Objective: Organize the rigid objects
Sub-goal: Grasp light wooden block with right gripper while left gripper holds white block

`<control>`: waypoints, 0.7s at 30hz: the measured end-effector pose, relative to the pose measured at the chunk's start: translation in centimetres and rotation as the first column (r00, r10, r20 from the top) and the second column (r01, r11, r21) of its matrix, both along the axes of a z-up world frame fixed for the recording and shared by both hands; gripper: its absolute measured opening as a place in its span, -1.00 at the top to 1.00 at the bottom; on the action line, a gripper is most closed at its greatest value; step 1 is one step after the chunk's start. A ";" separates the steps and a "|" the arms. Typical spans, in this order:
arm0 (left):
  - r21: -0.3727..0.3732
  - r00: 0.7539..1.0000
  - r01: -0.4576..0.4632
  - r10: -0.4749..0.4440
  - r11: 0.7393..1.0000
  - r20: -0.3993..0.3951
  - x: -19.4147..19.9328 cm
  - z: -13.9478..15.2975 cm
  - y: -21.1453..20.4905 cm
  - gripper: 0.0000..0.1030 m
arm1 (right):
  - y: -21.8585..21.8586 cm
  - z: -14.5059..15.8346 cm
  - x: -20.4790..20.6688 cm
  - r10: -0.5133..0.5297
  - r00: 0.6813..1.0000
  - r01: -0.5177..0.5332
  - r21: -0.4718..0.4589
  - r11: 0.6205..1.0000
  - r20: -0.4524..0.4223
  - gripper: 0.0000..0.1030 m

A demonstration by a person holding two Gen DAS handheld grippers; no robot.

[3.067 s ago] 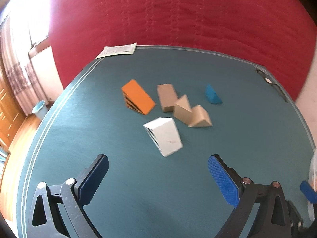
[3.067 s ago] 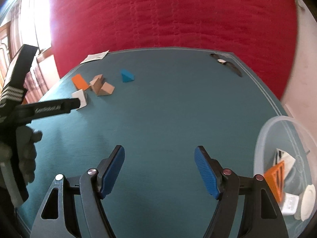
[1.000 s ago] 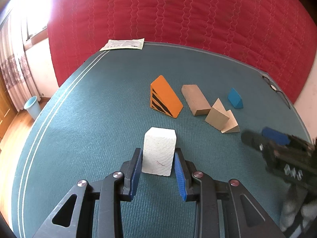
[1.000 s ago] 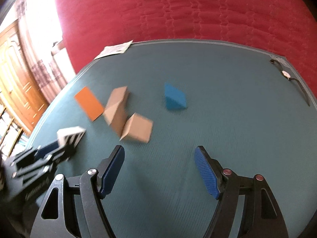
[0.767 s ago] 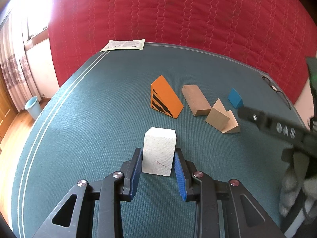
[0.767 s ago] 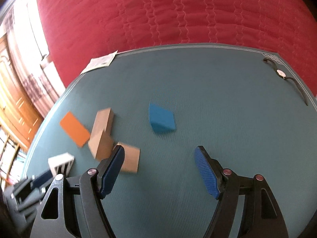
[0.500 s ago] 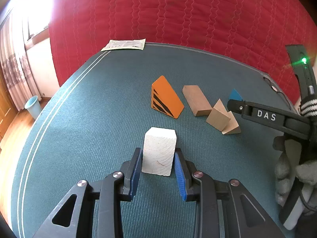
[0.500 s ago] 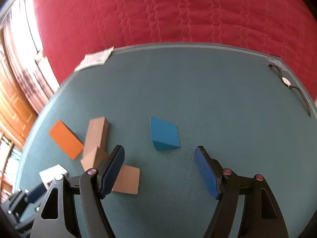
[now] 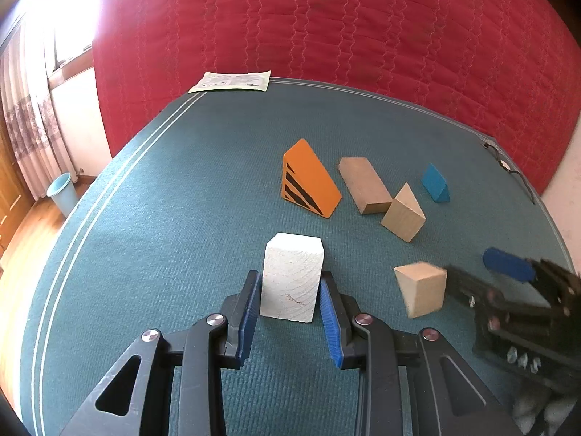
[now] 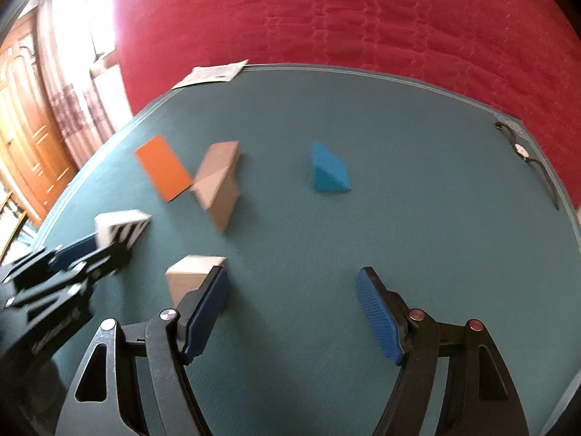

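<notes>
My left gripper [image 9: 290,290] is shut on a white wooden block [image 9: 292,279] with black stripes on its side [image 10: 121,230], on the teal table. My right gripper [image 10: 290,290] is open and empty; its left finger touches a small tan block [image 10: 190,278] that also shows in the left wrist view [image 9: 421,288]. Beyond lie an orange striped wedge [image 9: 308,183], a tan bar [image 9: 363,185], a tan wedge [image 9: 403,214] and a blue wedge [image 10: 328,172].
A paper sheet [image 9: 232,80] lies at the far table edge [image 9: 363,89]. A wristwatch [image 10: 526,156] lies at the right edge. A red quilt hangs behind. A blue bin [image 9: 61,192] stands on the floor at the left.
My left gripper stays shut on the white block. My right gripper swung back and left, and a small tan block has slid away from the tan wedge toward the near side.
</notes>
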State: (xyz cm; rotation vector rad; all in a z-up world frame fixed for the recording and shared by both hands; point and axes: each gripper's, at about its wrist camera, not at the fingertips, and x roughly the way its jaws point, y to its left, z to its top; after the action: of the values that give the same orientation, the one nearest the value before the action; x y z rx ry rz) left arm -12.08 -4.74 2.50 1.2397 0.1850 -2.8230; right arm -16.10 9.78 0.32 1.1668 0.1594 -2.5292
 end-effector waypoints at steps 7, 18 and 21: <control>-0.005 1.000 -0.004 0.004 1.000 0.000 -0.1 0.0 0.1 0.34 | 0.1 0.9 1.8 0.005 1.000 -0.006 -0.072 0.997 -0.017 -0.45; -0.035 0.996 -0.092 0.092 0.995 0.003 0.4 0.1 -1.0 0.34 | -2.0 1.3 3.2 0.092 0.996 -0.093 -0.124 0.988 -0.008 -0.31; -0.047 0.992 -0.127 0.127 0.991 0.004 0.6 0.1 -1.3 0.34 | -2.6 1.1 3.4 0.110 0.994 -0.110 -0.115 0.987 -0.003 -0.20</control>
State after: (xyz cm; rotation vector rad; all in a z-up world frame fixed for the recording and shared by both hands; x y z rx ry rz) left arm -11.52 -6.03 2.64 1.1841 0.1895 -2.6986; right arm -12.74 7.21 1.40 1.0876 0.0745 -2.4061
